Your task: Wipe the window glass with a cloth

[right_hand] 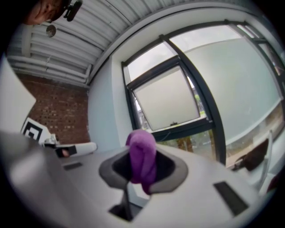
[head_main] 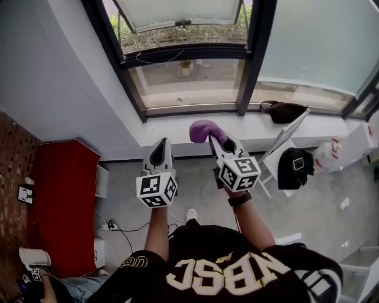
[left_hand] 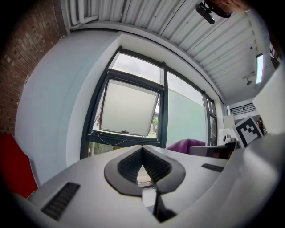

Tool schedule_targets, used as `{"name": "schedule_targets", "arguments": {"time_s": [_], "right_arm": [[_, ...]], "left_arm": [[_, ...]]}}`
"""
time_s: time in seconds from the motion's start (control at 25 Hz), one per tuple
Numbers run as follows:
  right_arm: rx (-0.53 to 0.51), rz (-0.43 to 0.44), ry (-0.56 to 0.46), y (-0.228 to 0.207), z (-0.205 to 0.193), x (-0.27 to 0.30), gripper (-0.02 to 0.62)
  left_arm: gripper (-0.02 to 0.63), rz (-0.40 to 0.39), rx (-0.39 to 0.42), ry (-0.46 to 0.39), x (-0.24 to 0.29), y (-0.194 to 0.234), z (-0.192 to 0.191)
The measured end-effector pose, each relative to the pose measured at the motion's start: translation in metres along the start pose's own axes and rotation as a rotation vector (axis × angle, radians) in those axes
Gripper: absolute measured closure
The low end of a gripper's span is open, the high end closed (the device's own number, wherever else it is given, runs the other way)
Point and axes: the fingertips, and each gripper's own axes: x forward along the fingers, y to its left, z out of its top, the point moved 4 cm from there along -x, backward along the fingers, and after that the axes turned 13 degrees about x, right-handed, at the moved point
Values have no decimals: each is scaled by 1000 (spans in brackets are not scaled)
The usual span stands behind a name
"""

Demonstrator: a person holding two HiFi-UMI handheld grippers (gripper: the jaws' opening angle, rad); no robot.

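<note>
The left gripper (head_main: 161, 147) has its jaws closed tip to tip on nothing; just right of it, the right gripper (head_main: 218, 142) clamps a bunched purple cloth (head_main: 203, 130), held apart from the far window glass (head_main: 188, 81)

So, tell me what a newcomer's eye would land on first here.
The purple cloth clamped in the right gripper stands out, raised before the dark-framed window, whose upper sash is tilted open. The left gripper beside it is shut on nothing. A red surface sits low at the far left.
</note>
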Motion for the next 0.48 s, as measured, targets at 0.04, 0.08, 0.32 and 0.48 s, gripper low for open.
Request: {"name": "schedule_targets", "arguments": {"time_s": [0.04,0.08,0.32,0.48], "right_arm": [[-3,1,8,4,-1,13,517],[-8,2,19,8,-4,26,517],[-40,4,87,22,-25,94,517],[-9,-14,128,10,-44,112,517]], "left_arm": [[594,3,-2,-2,6,11,-1],[594,7,-6,-3,12,23,-4],[595,43,-53,1,44,86,-29],[594,38,-63,38,61,98,-54]]}}
